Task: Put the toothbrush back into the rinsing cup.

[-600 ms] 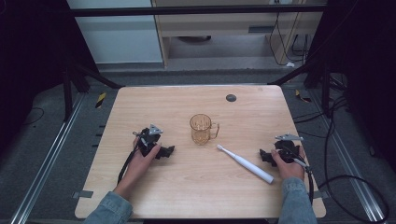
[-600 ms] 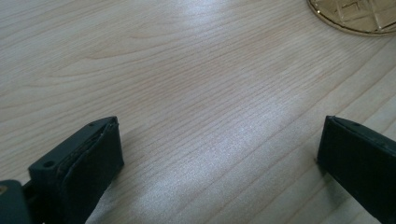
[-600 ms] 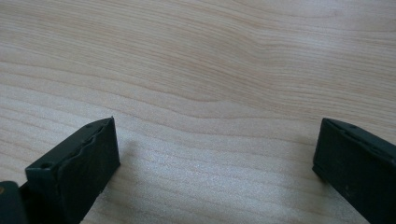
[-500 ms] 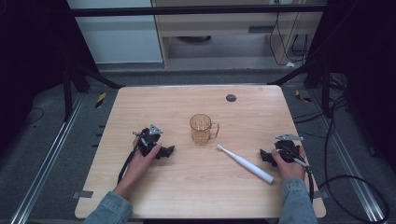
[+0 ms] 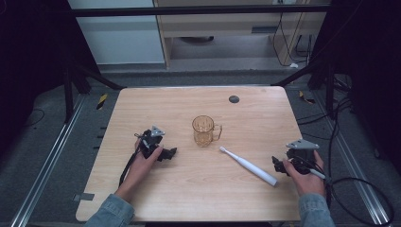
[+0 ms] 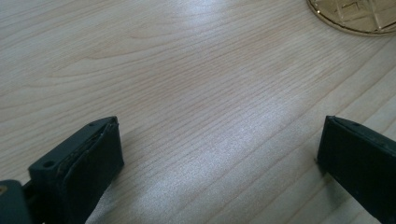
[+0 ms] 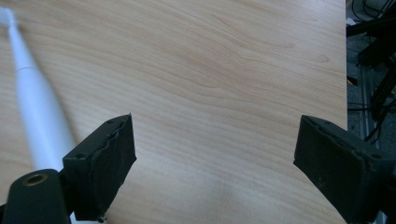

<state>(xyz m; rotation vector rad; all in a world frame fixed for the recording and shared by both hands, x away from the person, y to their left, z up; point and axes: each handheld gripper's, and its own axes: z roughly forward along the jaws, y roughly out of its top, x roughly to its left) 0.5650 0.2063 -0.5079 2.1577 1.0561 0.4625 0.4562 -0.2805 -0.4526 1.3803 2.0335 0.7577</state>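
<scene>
Resting on table [image 5: 142, 113]: left gripper [image 5: 163, 152], right gripper [image 5: 283, 164], hand-held, jaws apart, flanking mug [image 5: 204, 131], toothbrush [image 5: 248, 165].

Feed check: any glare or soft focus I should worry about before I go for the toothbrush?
High view: even light, slightly soft overall, toothbrush and mug still clear. Left gripper view: a pale sheen of glare on the table between the open jaws of the left hand-held gripper. Right gripper view: the right hand-held gripper looks sharp, the toothbrush at the left edge soft.
</scene>
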